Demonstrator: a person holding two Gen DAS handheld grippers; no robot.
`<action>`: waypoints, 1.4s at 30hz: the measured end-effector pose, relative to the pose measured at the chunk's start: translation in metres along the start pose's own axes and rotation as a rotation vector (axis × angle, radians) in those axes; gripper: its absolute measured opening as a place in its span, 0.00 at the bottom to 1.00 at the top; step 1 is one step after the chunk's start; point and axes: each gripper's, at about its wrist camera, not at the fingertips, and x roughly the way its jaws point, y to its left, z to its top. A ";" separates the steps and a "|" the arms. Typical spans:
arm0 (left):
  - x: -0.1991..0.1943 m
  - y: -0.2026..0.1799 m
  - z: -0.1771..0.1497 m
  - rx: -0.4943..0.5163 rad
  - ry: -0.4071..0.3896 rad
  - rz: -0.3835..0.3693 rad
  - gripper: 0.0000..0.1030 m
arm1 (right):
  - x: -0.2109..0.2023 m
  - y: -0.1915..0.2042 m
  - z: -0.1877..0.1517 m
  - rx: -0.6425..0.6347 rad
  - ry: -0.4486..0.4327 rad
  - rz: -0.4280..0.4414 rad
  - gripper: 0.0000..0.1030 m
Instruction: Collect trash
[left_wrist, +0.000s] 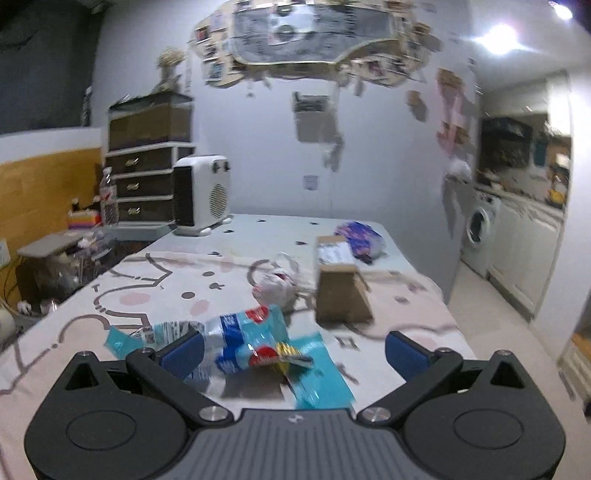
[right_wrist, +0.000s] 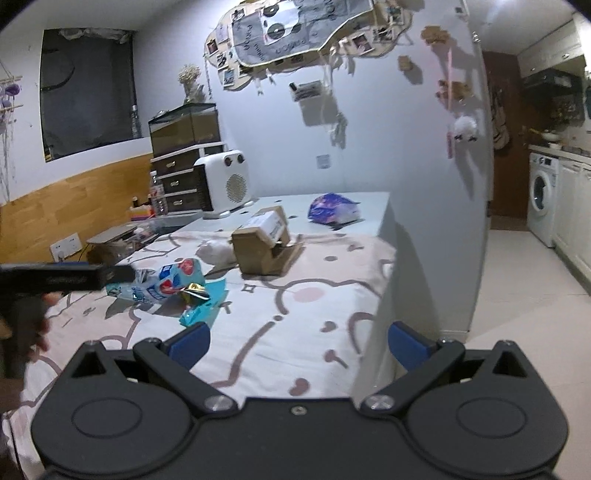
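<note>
Pink-and-white patterned cloth covers the table (right_wrist: 314, 295), and the trash lies spread across it. At far left in the right wrist view, a hand (right_wrist: 26, 325) holds the left gripper (left_wrist: 293, 349), whose blue-padded jaws stand spread wide just above the cloth. Its left pad (left_wrist: 183, 352) touches or overlaps a crumpled blue, white and red snack wrapper (left_wrist: 240, 339), but nothing is pinched. A gold scrap (left_wrist: 290, 350) and a teal wrapper (left_wrist: 317, 373) lie against that wrapper on its right.

Beyond them, toward the middle of the table, sits a crumpled white plastic bag (left_wrist: 275, 284), just beside a torn cardboard box (left_wrist: 341, 284). A purple bag (left_wrist: 360, 238) lies farther back, near the right edge. A white fan heater (left_wrist: 201, 194) stands at the back left corner, with dark drawers (left_wrist: 144, 184) behind it.

The right gripper (right_wrist: 299, 349) hangs over the table's near right edge, jaws spread wide and empty, well apart from the trash.
</note>
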 end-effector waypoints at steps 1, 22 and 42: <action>0.011 0.004 0.002 -0.021 0.007 0.002 0.92 | 0.007 0.003 0.001 0.000 0.003 0.011 1.00; 0.108 0.060 -0.026 -0.243 0.124 0.032 0.52 | 0.149 0.075 0.043 -0.201 0.032 0.248 0.73; 0.090 0.029 -0.053 -0.185 0.298 -0.212 0.00 | 0.191 0.066 0.036 -0.074 0.132 0.261 0.54</action>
